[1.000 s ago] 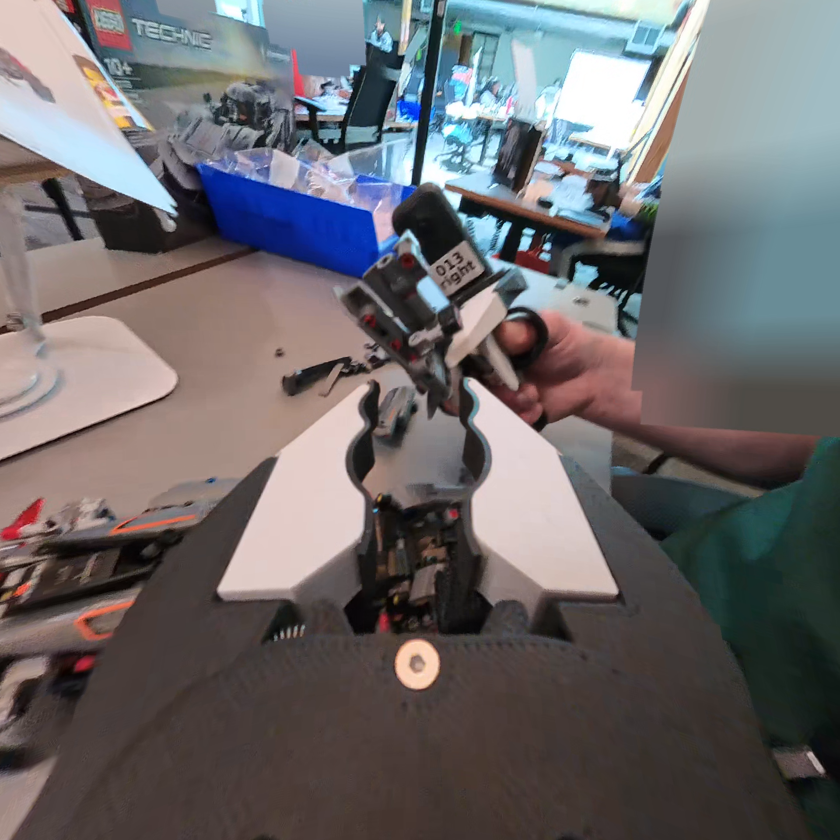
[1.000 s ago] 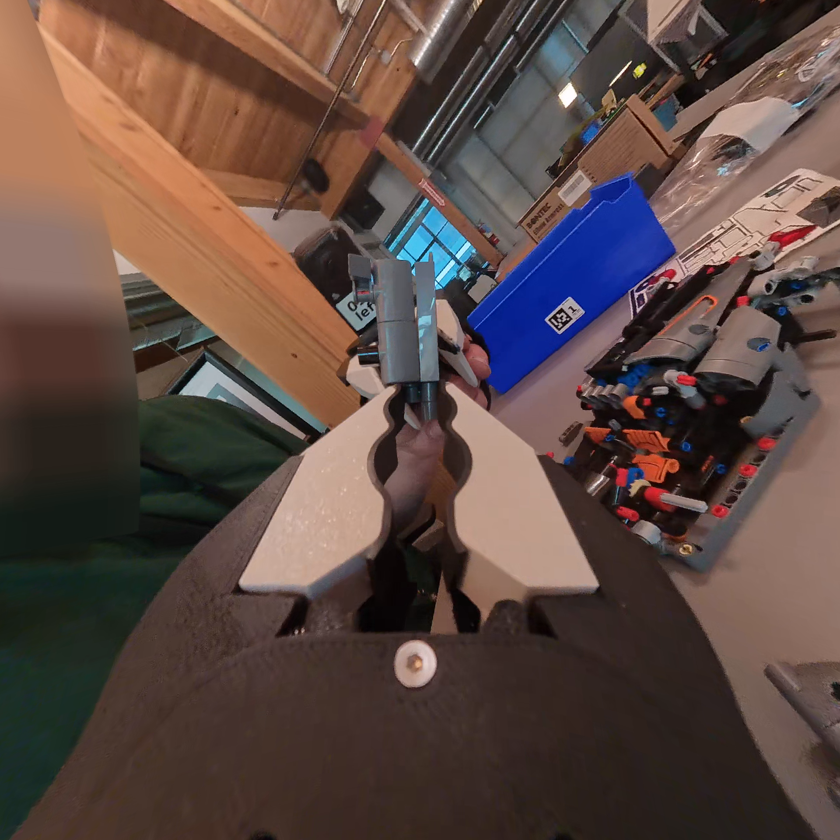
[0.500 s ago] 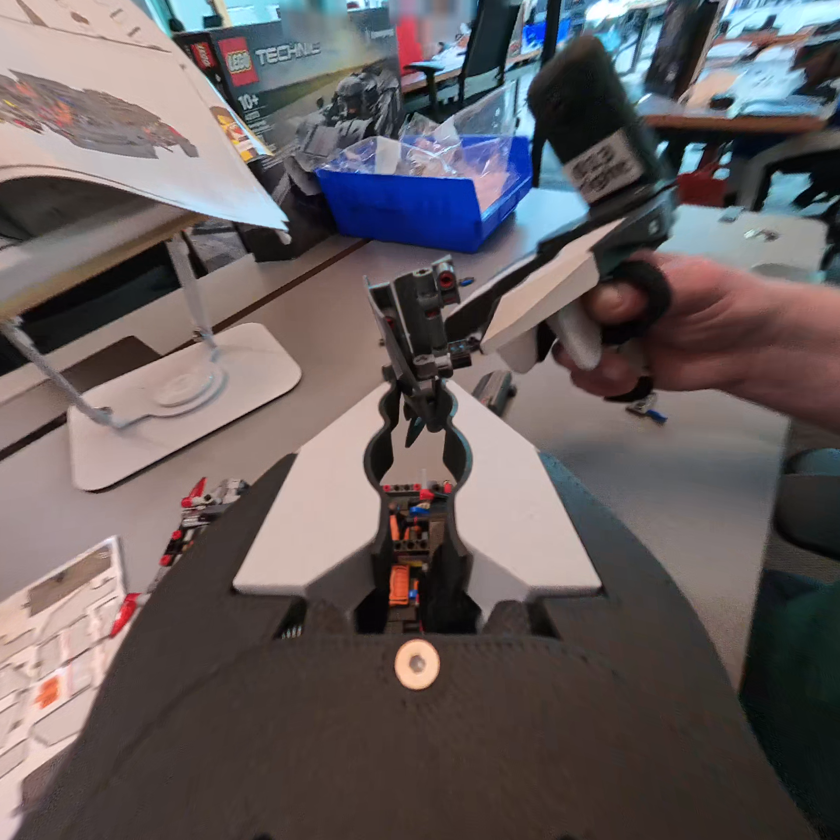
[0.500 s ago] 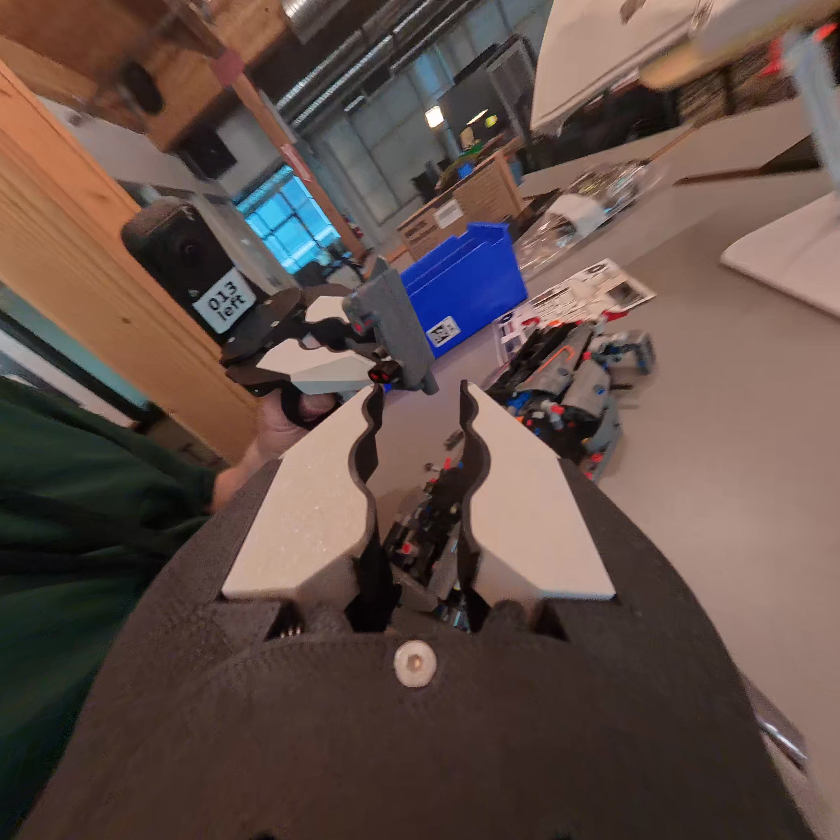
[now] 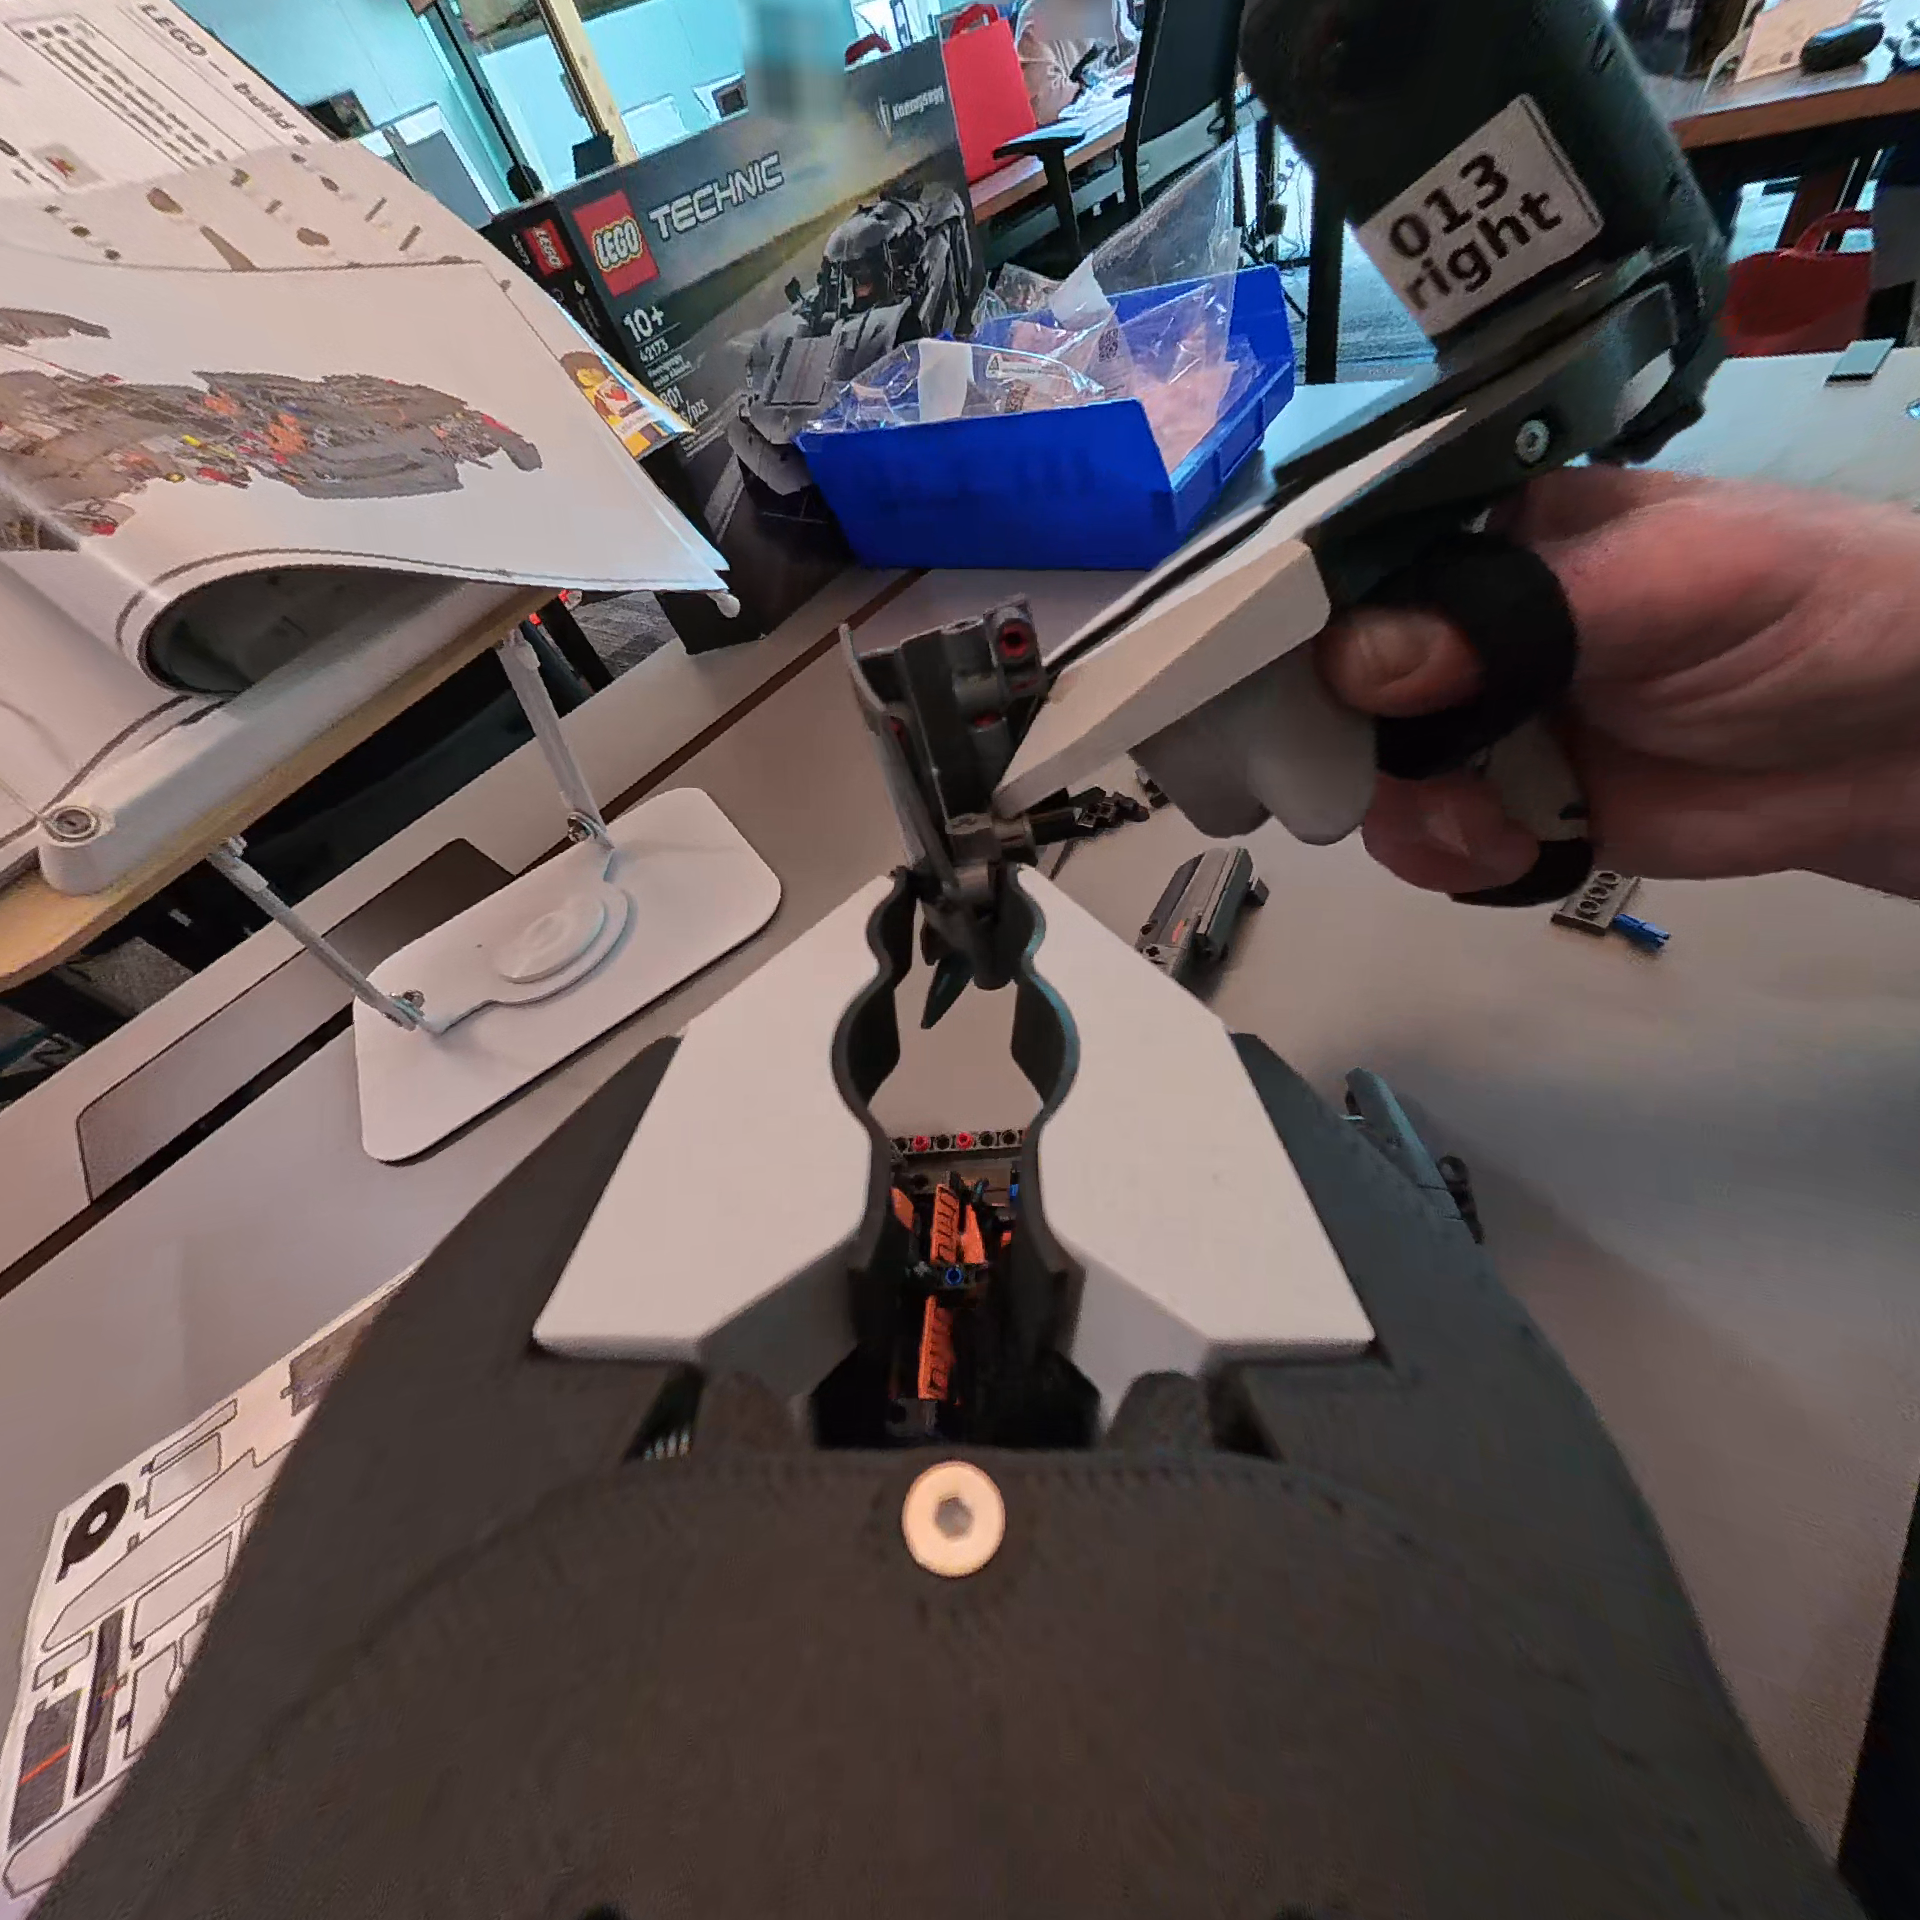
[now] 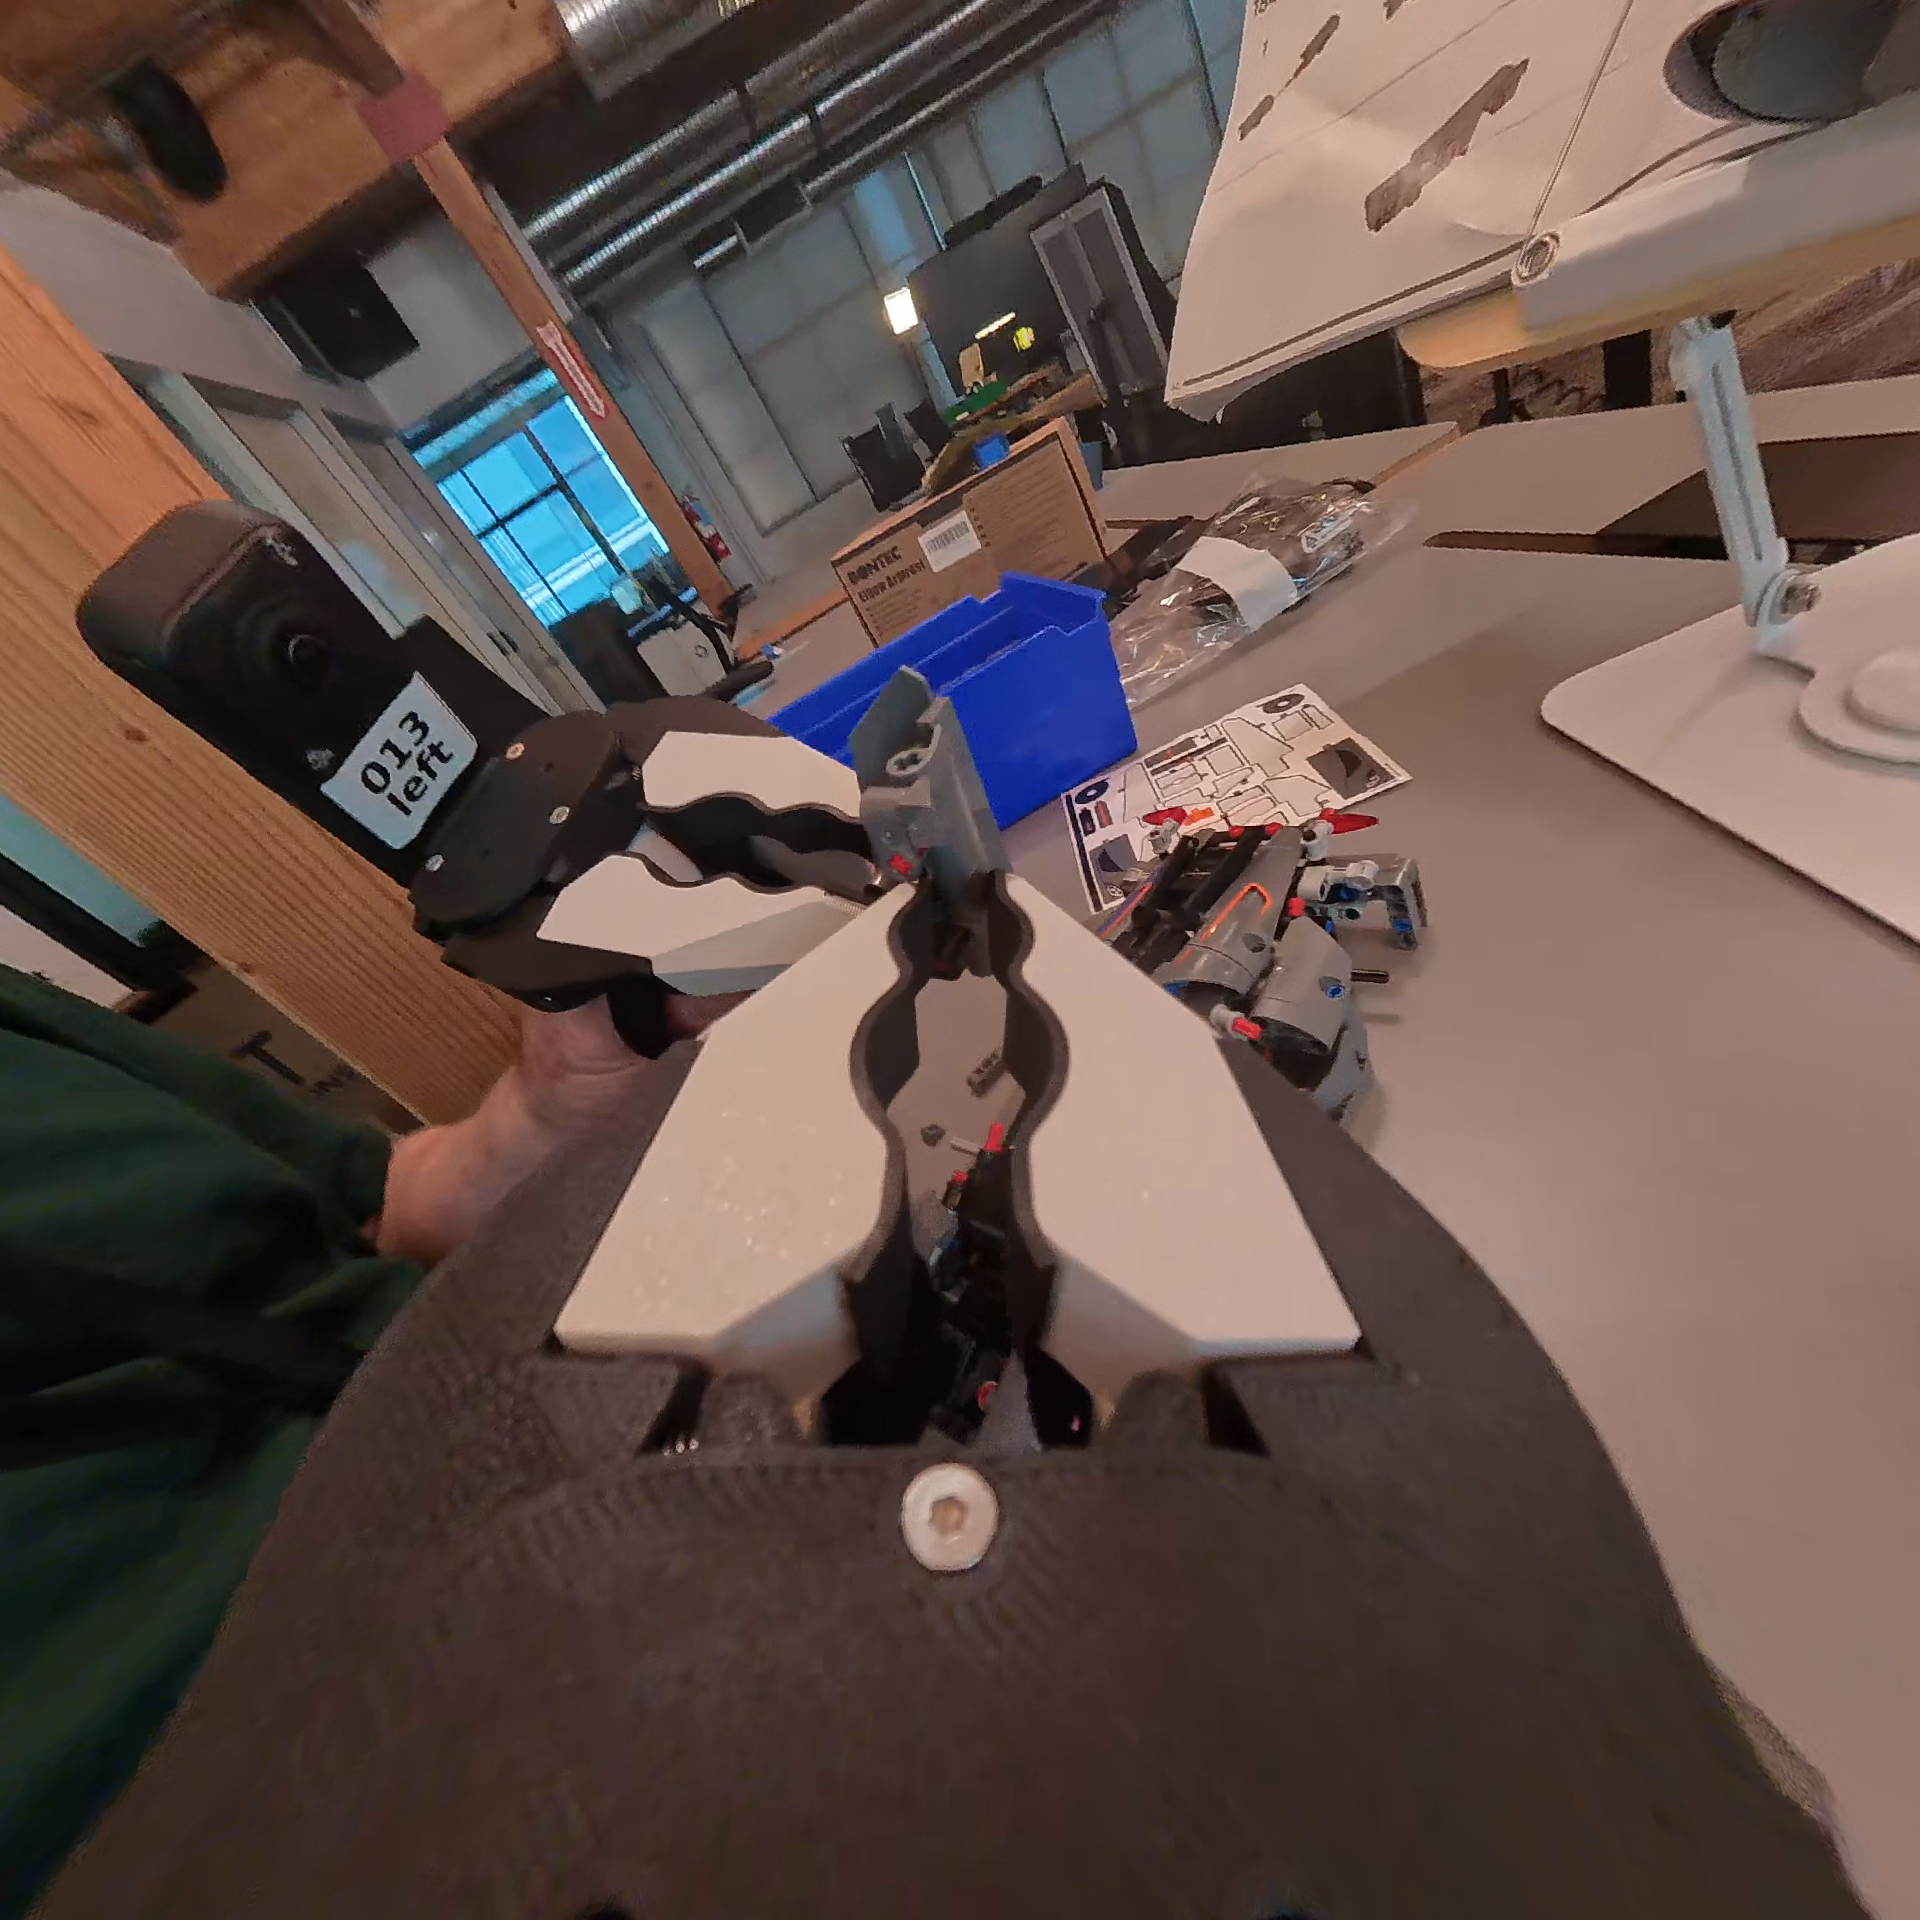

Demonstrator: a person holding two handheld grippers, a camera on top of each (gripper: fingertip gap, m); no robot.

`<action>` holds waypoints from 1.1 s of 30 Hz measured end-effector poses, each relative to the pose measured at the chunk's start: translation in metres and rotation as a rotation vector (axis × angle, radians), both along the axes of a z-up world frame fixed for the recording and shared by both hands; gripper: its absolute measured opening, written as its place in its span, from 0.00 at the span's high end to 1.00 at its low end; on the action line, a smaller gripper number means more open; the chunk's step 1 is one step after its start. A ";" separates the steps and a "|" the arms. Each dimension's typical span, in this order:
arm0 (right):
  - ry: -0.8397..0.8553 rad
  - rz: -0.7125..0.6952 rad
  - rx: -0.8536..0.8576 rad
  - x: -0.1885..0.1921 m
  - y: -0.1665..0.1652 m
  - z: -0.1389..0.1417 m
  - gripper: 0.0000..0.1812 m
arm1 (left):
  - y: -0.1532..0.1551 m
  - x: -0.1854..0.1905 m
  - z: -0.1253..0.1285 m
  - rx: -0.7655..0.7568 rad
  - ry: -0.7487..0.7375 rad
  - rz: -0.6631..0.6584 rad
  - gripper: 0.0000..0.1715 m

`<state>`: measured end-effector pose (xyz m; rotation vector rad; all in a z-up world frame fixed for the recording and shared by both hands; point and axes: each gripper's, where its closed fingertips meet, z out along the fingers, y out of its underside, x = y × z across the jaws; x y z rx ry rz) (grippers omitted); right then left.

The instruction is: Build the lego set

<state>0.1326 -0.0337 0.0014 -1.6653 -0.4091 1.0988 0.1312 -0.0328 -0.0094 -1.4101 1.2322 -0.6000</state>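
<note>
Both my grippers pinch the grey lego piece (image 5: 961, 769) above the surface: left gripper (image 5: 961, 904) from below, right gripper (image 6: 951, 894) sideways.

Above the table: both grippers meet on one small grey sub-assembly (image 5: 961, 748); the left gripper (image 5: 956, 914) pinches its lower end, the right gripper (image 6: 951, 894) closes on it from the side.
Left side: the instruction booklet (image 5: 312, 416) overhangs on its white stand (image 5: 561, 966), blocking the way overhead there.
Far edge: a blue bin (image 5: 1039, 478) with plastic bags and the set's box (image 5: 748, 281) close it off.
Below the grippers: the partly built model (image 6: 1262, 935) and a sticker sheet (image 6: 1236, 779) cover the table.
Right side: bare grey table (image 5: 1558, 1091), with only a few loose pieces (image 5: 1200, 914).
</note>
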 end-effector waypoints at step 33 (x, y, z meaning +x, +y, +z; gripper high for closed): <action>-0.132 0.118 0.092 0.002 -0.011 0.004 0.90 | -0.005 0.007 0.017 -0.151 -0.123 -0.152 0.92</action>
